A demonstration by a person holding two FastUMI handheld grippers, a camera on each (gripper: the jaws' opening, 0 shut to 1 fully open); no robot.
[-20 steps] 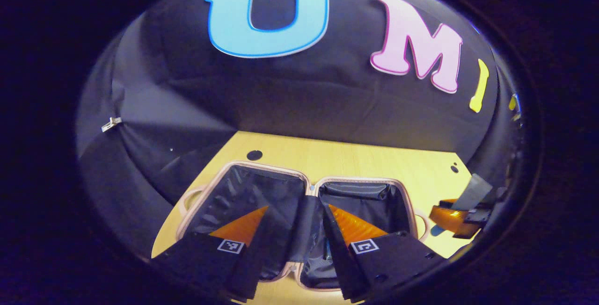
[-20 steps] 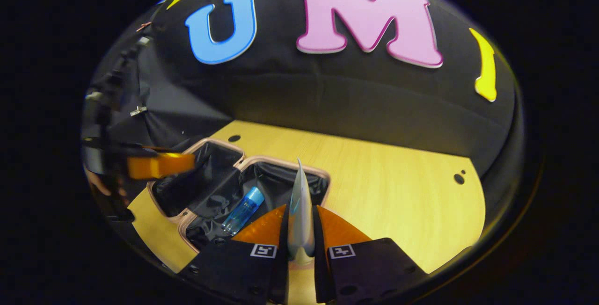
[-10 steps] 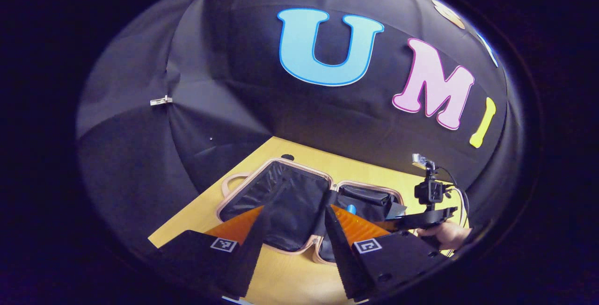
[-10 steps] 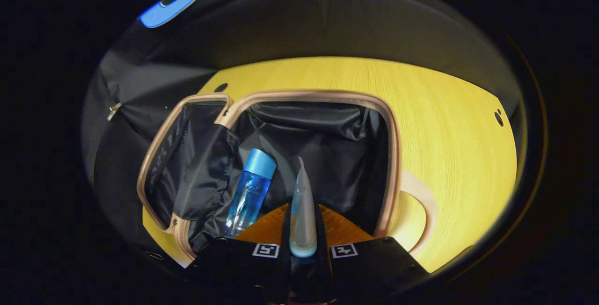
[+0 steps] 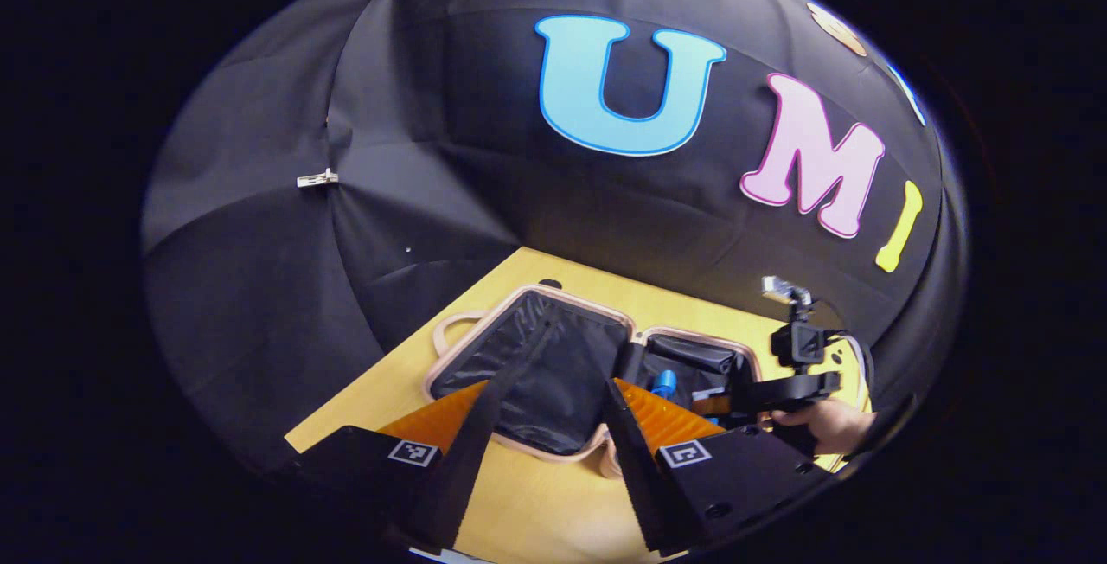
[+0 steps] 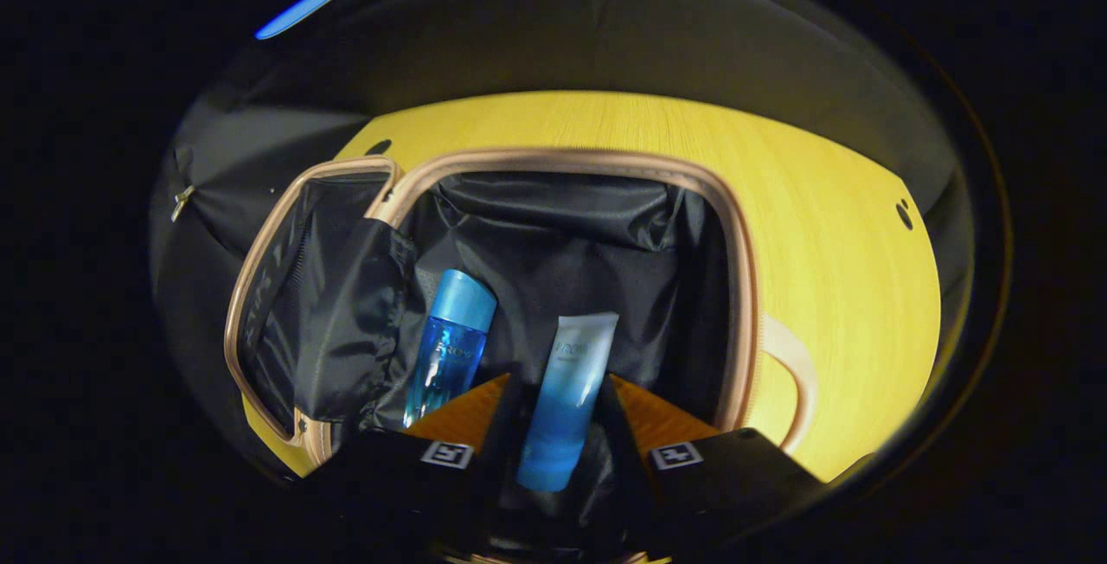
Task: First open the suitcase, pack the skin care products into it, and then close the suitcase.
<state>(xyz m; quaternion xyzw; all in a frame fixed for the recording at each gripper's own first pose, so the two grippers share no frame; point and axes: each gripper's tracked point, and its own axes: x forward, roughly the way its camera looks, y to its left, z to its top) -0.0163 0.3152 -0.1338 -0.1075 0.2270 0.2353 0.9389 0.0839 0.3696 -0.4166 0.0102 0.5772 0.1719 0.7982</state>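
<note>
Two halves of the suitcase [image 6: 735,287] lie flat and open on my wooden desk [image 6: 830,227], each with a pale pink rounded rim and a crinkled, glossy black lining. From the right gripper view, the left half [image 6: 285,304] holds only slack lining. The right half carries a translucent blue cylindrical bottle [image 6: 450,343] with a lighter blue cap, lying on the lining with its long axis running from the near rim toward the far rim, cap end farther away. Just right of it lies a flat squeeze tube [image 6: 566,400], white at its crimped far end and fading to blue at the near end, roughly parallel to the bottle. My right gripper [image 6: 553,426] has its ridged orange fingers parted on either side of the tube, apparently clear of it.

From the left gripper view, my left gripper [image 5: 540,413] hangs wide apart and empty above the suitcase's near edge, while a hand [image 5: 822,426] holds the other gripper over the far half.
</note>
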